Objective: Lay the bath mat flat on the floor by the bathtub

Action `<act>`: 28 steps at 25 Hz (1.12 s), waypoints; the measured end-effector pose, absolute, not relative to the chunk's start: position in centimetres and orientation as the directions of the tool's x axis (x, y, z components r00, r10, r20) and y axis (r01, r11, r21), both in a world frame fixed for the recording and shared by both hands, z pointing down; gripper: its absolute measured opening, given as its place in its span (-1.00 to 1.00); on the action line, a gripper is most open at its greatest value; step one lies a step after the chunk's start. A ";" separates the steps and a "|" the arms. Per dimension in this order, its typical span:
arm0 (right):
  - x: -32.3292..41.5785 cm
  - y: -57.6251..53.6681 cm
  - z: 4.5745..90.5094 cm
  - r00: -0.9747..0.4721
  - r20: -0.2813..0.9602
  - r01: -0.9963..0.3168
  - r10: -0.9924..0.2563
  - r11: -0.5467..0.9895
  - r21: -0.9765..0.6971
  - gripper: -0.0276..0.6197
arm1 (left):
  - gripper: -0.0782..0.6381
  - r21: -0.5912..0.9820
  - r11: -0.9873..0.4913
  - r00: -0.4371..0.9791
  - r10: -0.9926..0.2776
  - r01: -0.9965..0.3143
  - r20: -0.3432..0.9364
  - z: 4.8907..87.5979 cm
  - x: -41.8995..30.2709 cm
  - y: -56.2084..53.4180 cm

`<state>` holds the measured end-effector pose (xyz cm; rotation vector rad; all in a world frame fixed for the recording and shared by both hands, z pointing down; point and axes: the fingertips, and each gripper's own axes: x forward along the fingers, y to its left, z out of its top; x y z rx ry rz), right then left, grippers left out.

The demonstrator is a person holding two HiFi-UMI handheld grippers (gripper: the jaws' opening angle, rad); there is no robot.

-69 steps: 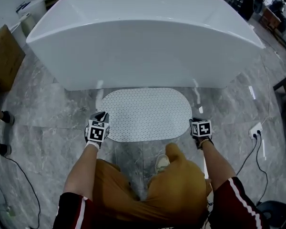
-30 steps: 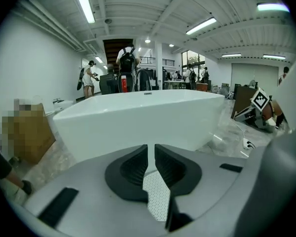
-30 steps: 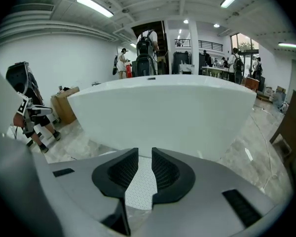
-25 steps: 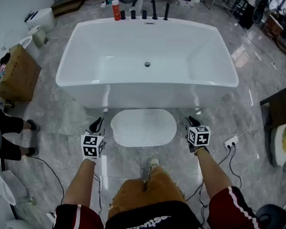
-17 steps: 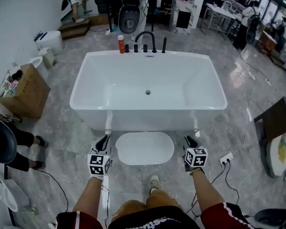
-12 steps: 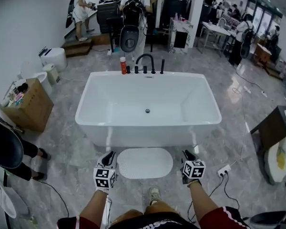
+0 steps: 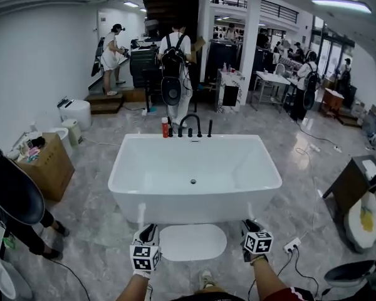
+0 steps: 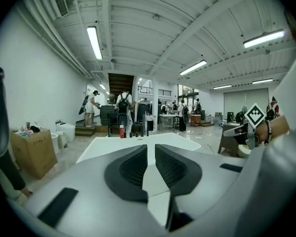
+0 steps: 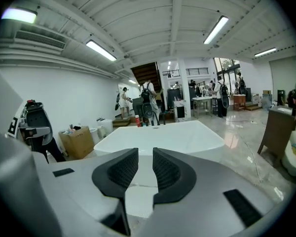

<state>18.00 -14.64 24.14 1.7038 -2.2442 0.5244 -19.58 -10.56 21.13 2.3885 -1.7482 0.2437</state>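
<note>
The white oval bath mat [image 7: 193, 242] lies flat on the grey marble floor, right in front of the white bathtub [image 7: 194, 211]. My left gripper [image 7: 148, 232] hovers off the mat's left end and my right gripper [image 7: 249, 226] off its right end; neither touches it. In the left gripper view the left gripper [image 8: 151, 154] has its jaws nearly together with nothing between them, pointing over the tub [image 8: 138, 144]. The right gripper [image 9: 145, 159] looks the same, facing the tub [image 9: 163, 135].
A cardboard box [image 7: 47, 165] stands left of the tub. A red bottle [image 7: 165, 128] and black faucet [image 7: 189, 124] sit at its far end. A dark table [image 7: 351, 184] and a power strip [image 7: 292, 245] are at the right. A person [image 7: 12, 199] stands close at left; others stand behind.
The head view has risen from the floor to the whole room. Both grippers have lifted off the mat's ends and now hang beside it. The mat stays flat.
</note>
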 end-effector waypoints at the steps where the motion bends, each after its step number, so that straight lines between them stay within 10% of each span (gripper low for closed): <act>1: 17.4 -13.7 23.3 -0.278 0.419 -0.961 -0.864 0.256 -0.109 -0.59 | -0.61 0.034 -0.308 0.307 -0.922 -0.951 0.236 20.8 -19.3 -9.9; 28: 22.1 -5.8 7.7 -0.469 0.247 -0.882 -0.848 0.464 -0.081 -0.59 | -0.61 0.009 -0.367 0.366 -0.924 -0.930 0.114 6.8 -7.3 -3.1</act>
